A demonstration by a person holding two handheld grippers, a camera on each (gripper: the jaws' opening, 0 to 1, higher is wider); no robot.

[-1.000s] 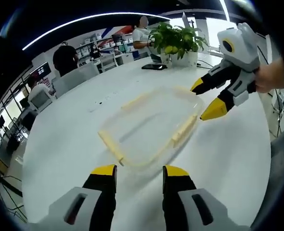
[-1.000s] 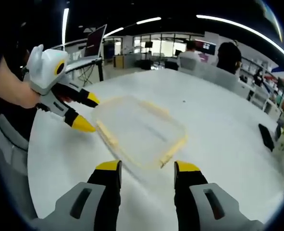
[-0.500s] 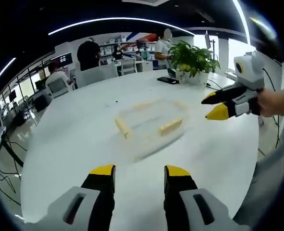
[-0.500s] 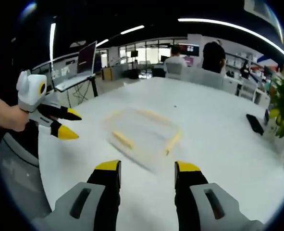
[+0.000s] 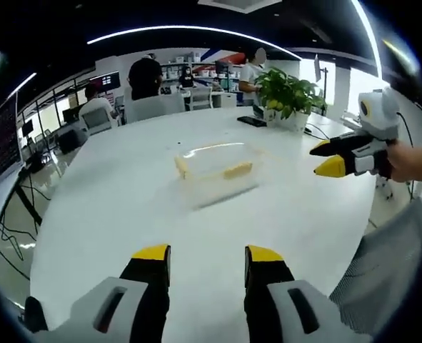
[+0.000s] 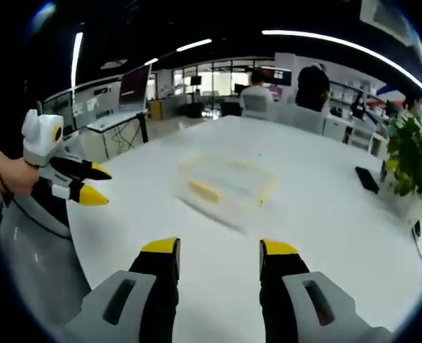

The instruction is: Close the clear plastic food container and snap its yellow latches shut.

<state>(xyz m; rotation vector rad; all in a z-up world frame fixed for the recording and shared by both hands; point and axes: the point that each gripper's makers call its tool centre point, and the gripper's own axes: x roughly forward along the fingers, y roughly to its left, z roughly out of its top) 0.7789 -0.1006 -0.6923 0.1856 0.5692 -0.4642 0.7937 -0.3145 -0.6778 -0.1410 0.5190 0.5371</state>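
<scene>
Brightly and evenly lit from above — long ceiling light strips [image 5: 189, 30] curving at twelve o'clock, bent by the fisheye. Daylight blown out at the windows [image 5: 357, 89] toward two o'clock. Soft glare across the white table [image 6: 318, 214], shadows faint. Clear container [image 5: 214, 170] slightly smeared and low in contrast (edges hard to trace). Background people soft, straight lines bowed toward the edges.
</scene>
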